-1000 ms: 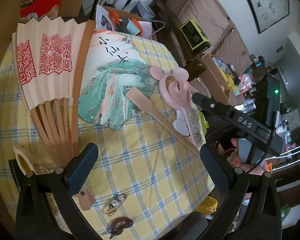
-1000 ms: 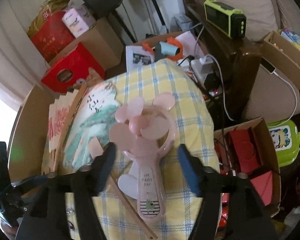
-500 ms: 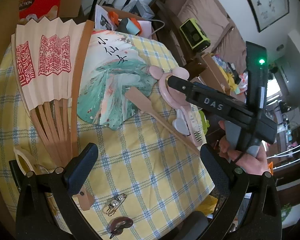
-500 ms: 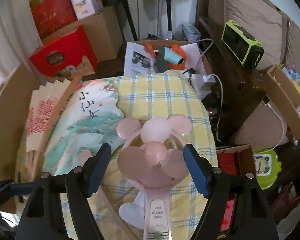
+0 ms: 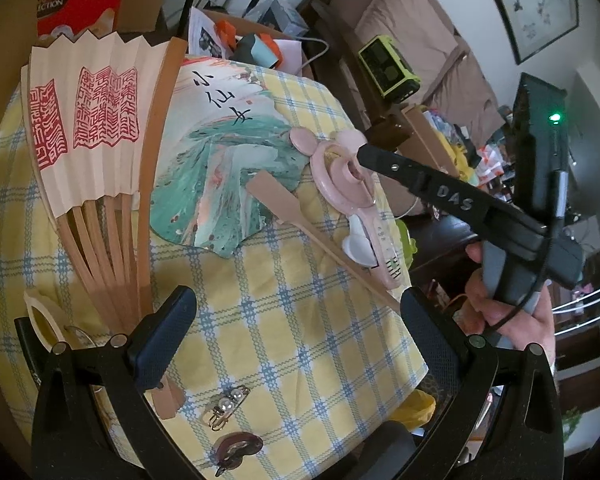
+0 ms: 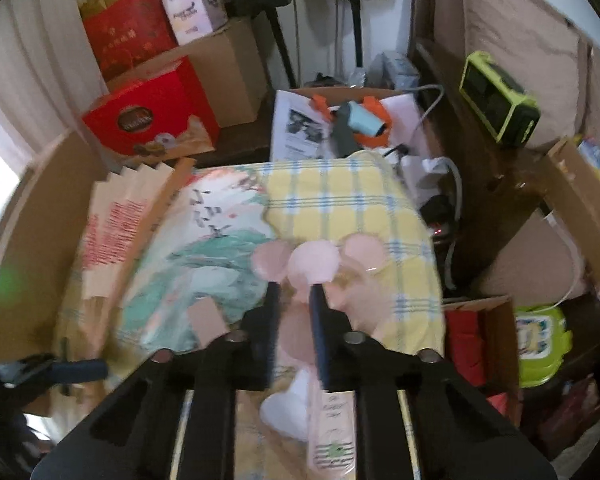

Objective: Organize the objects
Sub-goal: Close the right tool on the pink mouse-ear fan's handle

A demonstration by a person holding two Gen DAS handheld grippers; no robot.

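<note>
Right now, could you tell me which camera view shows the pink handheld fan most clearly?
The left wrist view: the pink handheld fan lies sharp and whole on the checked cloth. The right wrist view is blurred, and the right gripper covers the fan's middle.

A pink handheld fan (image 5: 350,184) with round mouse ears lies flat near the right edge of the yellow checked tabletop (image 5: 292,320), its handle pointing toward the near edge. Just left of it a painted green-and-white round fan (image 5: 224,168) lies flat, its wooden handle running beside the pink fan. Farther left lies an opened folding paper fan (image 5: 96,128) with red seal prints.
</note>
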